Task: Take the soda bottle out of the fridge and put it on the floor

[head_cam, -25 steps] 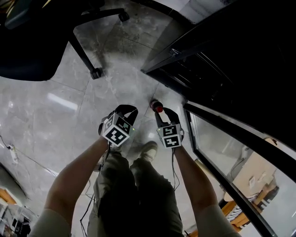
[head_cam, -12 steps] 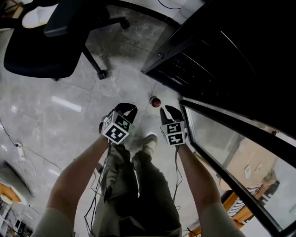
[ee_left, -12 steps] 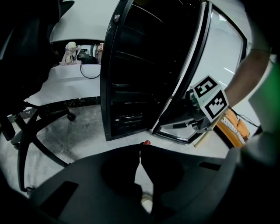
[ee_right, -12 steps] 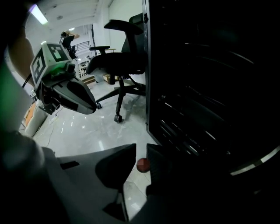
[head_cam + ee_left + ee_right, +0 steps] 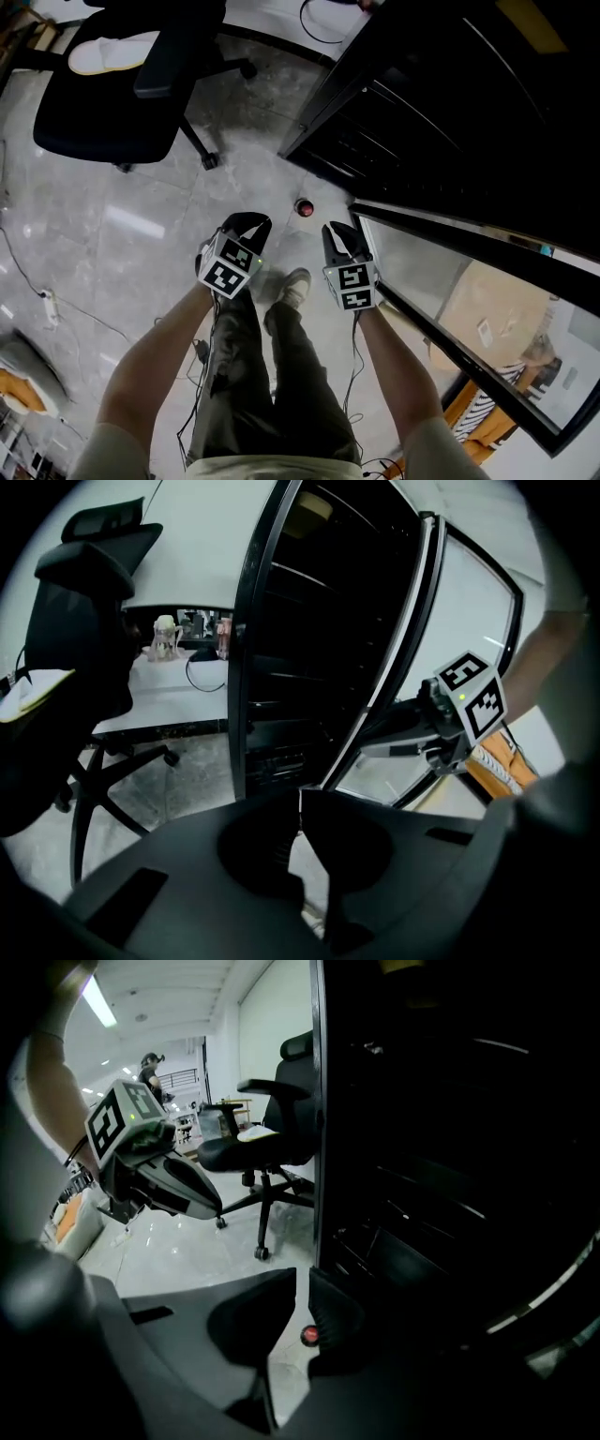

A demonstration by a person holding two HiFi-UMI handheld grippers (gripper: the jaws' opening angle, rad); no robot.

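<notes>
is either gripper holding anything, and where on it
Nothing is held. The soda bottle stands on the floor, clear of both. The left gripper is shut and empty; the jaws of the right gripper have just been closing on nothing.

Soda bottle (image 5: 304,207): only the red cap shows from above, body too dark to make out. Fridge (image 5: 450,94) interior black, shelf contents unreadable; cabinet cut by top and right edges. Office chair (image 5: 103,127) clipped at top edge. Desk clutter (image 5: 167,637) too small to identify.
</notes>
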